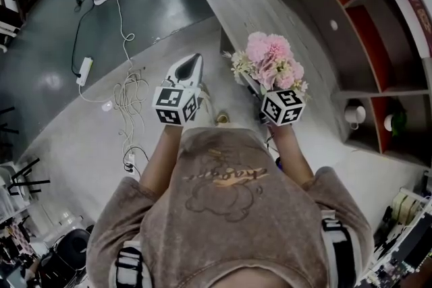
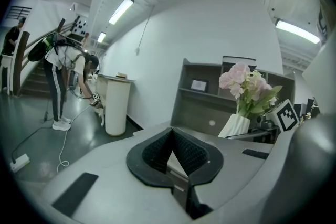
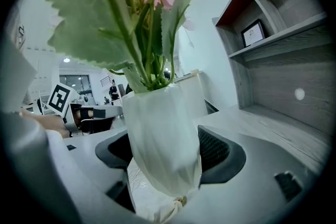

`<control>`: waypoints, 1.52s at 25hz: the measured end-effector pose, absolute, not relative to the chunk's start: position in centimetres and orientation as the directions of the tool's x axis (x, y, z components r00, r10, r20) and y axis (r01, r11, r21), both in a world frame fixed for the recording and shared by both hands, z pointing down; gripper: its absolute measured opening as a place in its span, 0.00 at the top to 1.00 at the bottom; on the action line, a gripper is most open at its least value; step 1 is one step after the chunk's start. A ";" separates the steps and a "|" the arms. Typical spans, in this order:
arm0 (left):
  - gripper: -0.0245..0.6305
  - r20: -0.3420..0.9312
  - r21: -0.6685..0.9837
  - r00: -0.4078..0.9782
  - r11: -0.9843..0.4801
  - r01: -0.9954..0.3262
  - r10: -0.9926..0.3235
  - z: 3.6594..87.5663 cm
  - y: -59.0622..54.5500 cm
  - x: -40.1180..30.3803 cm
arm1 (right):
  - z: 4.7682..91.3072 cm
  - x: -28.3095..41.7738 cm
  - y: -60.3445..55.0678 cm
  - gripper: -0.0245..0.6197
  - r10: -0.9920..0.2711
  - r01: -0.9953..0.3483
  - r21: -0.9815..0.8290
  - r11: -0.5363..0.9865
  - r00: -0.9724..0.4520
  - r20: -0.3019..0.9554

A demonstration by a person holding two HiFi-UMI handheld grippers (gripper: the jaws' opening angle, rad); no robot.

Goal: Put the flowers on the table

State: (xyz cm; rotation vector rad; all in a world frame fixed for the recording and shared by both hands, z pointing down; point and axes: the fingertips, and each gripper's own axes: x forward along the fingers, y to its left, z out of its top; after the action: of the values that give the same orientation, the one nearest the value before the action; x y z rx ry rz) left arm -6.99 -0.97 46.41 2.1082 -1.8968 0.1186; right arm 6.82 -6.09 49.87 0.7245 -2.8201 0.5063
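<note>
The right gripper's (image 3: 163, 157) fingers (image 3: 218, 152) are clamped on the lower part of a white holder (image 3: 157, 128), one dark pad on each side of it. The holder tapers to a knotted tie just below the grip. Out of its top rise green stems and the pink flowers (image 1: 270, 61), standing upright and close in front of the camera. The left gripper's (image 2: 173, 157) fingers (image 2: 195, 157) are pressed together with nothing between them.

The flowers hang in the air, carried at about the near end of the grey counter (image 1: 246, 10); whether they are over it or just short of it I cannot tell. They are not yet set down, so the pick-up looks done and the placing is left: carry the holder further over the counter, lower it until its base rests there, then let go.

Both forearms reach forward from the person's body, side by side and near each other. The right one keeps the holder vertical. The left one points idly toward the counter's near-left end. To the far right stands a shelf unit (image 1: 351, 30) along the counter.
</note>
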 end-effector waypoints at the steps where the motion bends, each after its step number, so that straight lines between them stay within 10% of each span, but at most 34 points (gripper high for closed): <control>1: 0.93 0.260 0.170 0.127 -0.084 -0.982 -0.957 46.5 -1.4 -7.0 | 50.0 6.9 -6.4 0.42 -0.434 -0.498 -0.277 0.822 -0.862 0.262; 38: 0.93 0.288 0.196 0.427 -0.384 -0.902 -0.857 47.4 -27.7 -17.4 | 49.1 -4.6 -30.2 0.42 -0.641 -0.704 -0.211 0.679 -0.707 0.299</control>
State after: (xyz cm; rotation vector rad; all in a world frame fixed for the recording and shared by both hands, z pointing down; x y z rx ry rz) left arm -17.37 -27.73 47.37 2.3649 -1.5135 0.1994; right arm -4.56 -30.20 49.13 1.0906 -2.6911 0.4625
